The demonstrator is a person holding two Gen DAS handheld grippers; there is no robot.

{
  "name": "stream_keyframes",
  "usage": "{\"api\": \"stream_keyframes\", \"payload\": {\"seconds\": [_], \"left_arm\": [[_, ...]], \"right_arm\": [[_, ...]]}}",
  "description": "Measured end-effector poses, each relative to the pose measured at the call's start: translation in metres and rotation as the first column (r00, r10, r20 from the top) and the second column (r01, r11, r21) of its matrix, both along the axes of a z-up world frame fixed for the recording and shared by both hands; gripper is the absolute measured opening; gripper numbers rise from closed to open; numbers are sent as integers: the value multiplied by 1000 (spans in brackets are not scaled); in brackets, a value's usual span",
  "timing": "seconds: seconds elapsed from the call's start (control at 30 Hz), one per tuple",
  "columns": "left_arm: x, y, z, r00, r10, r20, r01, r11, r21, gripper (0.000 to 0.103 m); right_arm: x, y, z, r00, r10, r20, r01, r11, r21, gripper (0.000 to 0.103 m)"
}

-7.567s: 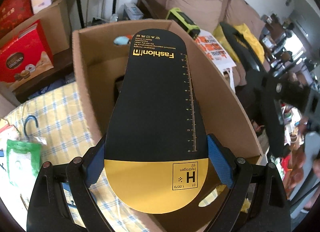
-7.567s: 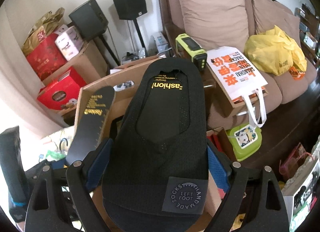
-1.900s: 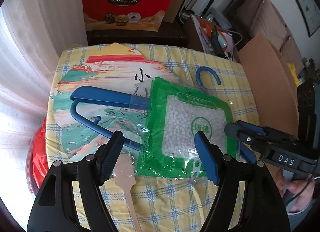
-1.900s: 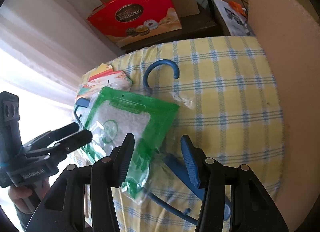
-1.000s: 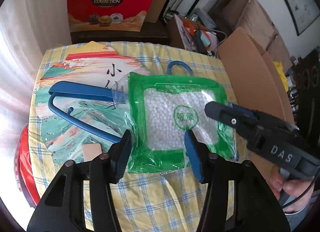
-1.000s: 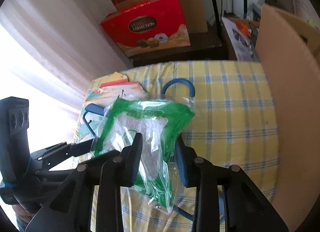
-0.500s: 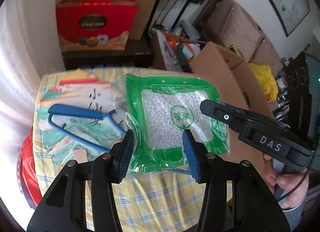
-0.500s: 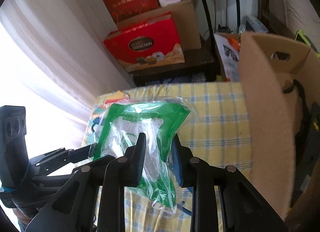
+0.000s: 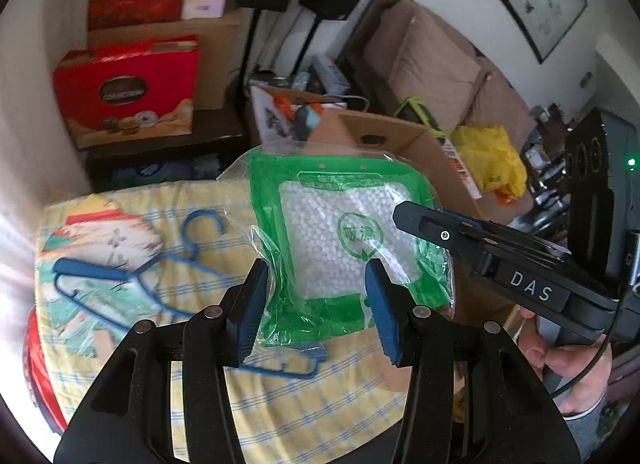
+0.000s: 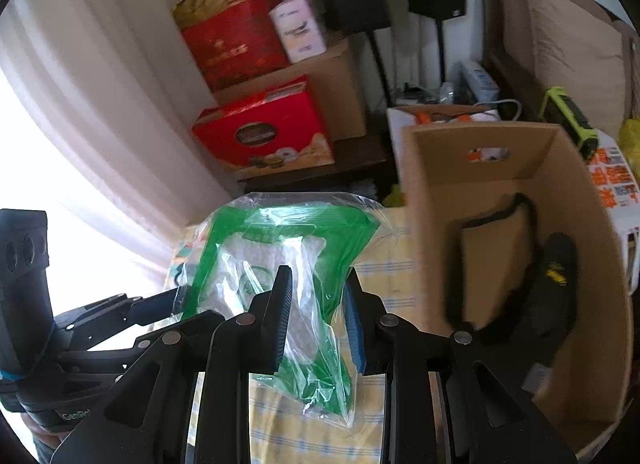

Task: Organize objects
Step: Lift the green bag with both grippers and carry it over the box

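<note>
Your left claw [image 9: 316,306] and right claw [image 10: 318,320] both grip the green desiccant bag [image 9: 340,240] above the checked worktop [image 9: 304,404].

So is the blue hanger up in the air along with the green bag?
No, the hanger lies on the checked cloth while the green bag is lifted above it.

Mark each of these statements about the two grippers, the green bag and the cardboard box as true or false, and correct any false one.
1. Both grippers hold the green bag. True: the left gripper and right gripper both grip it.
2. The bag lies flat on the cloth. False: it is lifted clear.
3. The blue hanger lies on the checked cloth. True.
4. The cardboard box is empty. False: dark items are inside.
</note>
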State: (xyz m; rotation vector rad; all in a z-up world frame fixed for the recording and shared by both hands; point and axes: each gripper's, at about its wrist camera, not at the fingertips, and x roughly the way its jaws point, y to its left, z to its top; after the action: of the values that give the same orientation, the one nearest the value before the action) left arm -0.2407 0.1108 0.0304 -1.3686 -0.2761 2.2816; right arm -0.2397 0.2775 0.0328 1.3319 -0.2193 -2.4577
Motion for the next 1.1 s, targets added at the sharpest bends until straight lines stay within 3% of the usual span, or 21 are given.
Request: {"api": "stream_keyframes", "payload": {"seconds": [0.6, 1.1], "left_arm": [[-42, 143, -5, 993, -120, 1, 120, 992, -25, 45], [-90, 188, -33, 994, -114, -1, 114, 992, -57, 45]], "right_arm": [[-34, 122, 4, 987, -161, 19, 161, 987, 6, 26], [-93, 167, -17, 974, -222, 36, 222, 975, 11, 26]]}}
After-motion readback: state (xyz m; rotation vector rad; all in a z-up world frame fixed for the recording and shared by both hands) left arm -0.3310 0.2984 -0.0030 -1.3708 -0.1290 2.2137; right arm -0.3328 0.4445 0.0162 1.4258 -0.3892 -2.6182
